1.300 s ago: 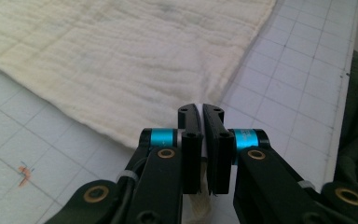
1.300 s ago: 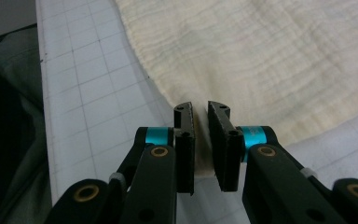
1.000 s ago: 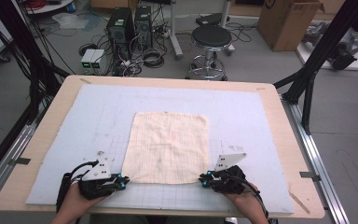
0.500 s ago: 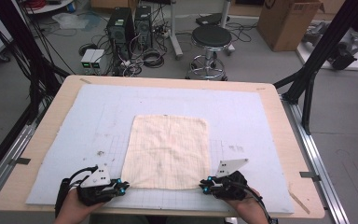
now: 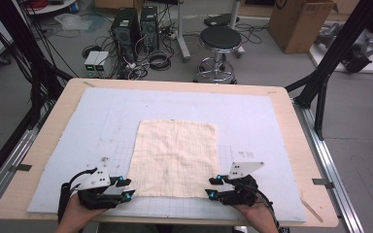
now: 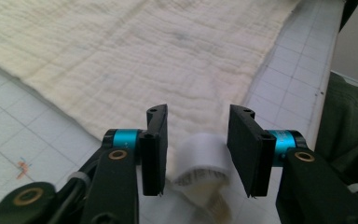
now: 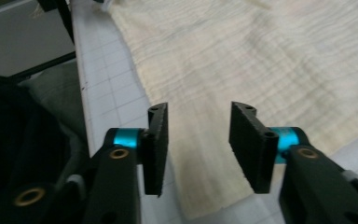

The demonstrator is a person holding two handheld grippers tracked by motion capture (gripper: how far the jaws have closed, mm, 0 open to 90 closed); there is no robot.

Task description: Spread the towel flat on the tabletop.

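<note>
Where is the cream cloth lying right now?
In the high view the cloth lies flat at the middle of the pale gridded mat, its near edge between the left gripper and right gripper.

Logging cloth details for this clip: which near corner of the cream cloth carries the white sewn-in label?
The near-left corner of the cream checked cloth, between the open left gripper's jaws: a white printed label sits there. The right gripper's corner is bare.

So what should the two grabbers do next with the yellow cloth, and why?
Probably lift both away. The cloth lies flat on the mat, and the left gripper and right gripper have just been opening at its near corners; their pads press on nothing.
</note>
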